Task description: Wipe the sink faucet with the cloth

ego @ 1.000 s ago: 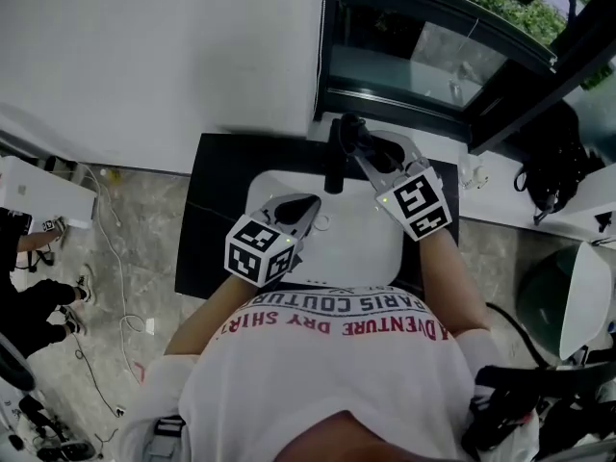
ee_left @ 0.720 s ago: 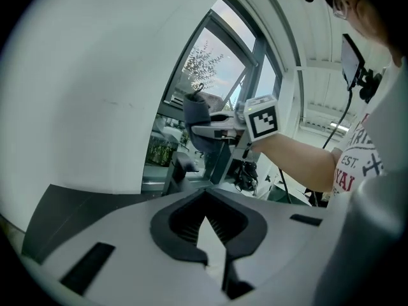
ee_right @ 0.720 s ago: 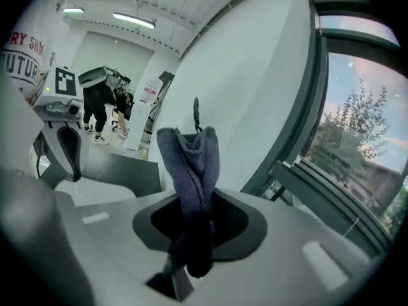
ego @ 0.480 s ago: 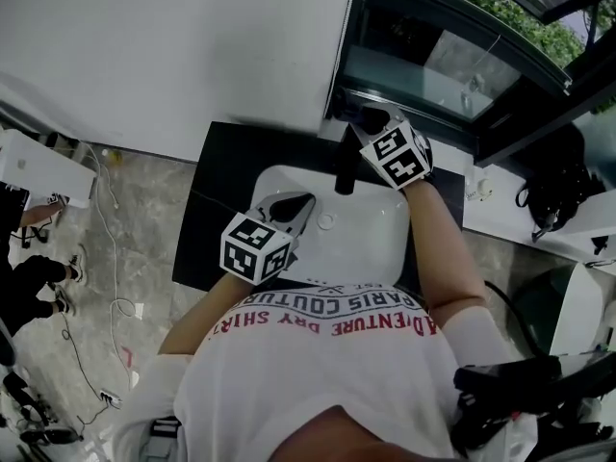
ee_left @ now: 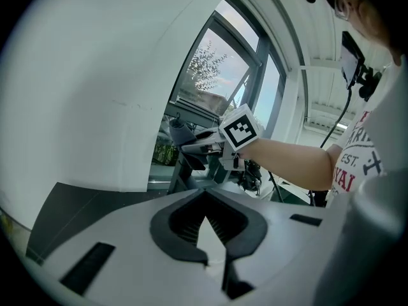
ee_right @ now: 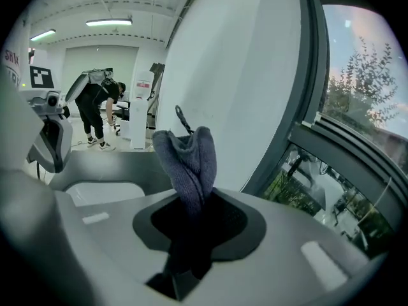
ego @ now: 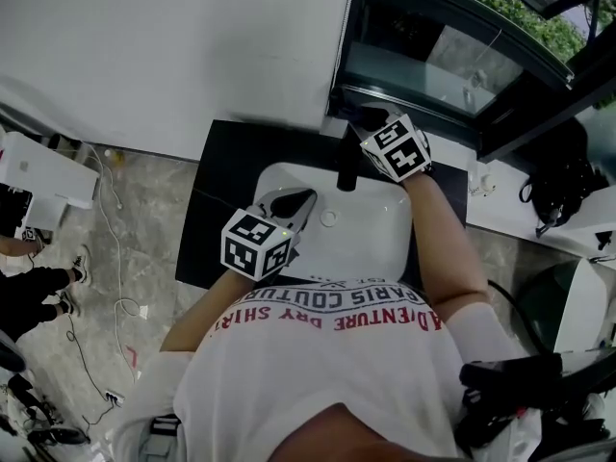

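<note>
The black faucet [ego: 346, 168] stands at the back rim of the white sink [ego: 371, 248]. My right gripper [ego: 372, 120] is above and just behind the faucet's top, shut on a blue-grey cloth [ee_right: 187, 161] that sticks out past its jaws. In the left gripper view the cloth [ee_left: 178, 131] hangs over the faucet [ee_left: 183, 169]; I cannot tell whether they touch. My left gripper [ego: 302, 200] hovers over the basin's left part, jaws together, holding nothing.
The sink sits in a black counter [ego: 226, 186] against a white wall [ego: 192, 46], with a window [ego: 433, 56] behind the faucet. A person [ee_right: 97, 101] bends over in the room behind. A white unit [ego: 38, 181] stands on the floor at left.
My right gripper with the cloth has risen from beside the faucet to its top, toward the window. The left gripper has stayed over the basin.
</note>
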A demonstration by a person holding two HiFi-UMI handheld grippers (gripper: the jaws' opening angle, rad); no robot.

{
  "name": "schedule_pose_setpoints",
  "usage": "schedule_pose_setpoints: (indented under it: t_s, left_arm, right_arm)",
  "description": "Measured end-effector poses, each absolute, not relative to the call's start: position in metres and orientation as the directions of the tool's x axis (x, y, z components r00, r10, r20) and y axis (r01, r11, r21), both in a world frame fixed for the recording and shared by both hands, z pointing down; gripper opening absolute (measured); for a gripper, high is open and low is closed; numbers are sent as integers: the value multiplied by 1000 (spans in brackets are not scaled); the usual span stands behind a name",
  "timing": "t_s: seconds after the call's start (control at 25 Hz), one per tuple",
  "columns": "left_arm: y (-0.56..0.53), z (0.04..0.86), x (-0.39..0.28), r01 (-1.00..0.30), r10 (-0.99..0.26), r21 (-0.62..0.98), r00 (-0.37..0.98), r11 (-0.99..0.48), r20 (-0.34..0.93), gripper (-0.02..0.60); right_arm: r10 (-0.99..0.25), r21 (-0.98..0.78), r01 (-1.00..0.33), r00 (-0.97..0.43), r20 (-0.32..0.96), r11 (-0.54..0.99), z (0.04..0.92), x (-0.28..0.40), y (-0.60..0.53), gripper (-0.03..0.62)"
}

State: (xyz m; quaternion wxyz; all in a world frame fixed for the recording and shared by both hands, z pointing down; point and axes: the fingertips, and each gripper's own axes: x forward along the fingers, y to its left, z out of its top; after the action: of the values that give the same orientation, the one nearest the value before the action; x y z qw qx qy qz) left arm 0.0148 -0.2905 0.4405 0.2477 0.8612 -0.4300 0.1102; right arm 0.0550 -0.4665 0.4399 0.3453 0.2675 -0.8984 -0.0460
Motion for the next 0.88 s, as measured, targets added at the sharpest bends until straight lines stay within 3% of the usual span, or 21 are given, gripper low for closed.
schedule_pose_setpoints:
  t_s: [0.88]
  left_arm:
    - [-289,444,24,-780,-668,342,626,-524,403,0]
  right_arm:
    - [-442,256,-362,-693,569,896,442,57,-369,78]
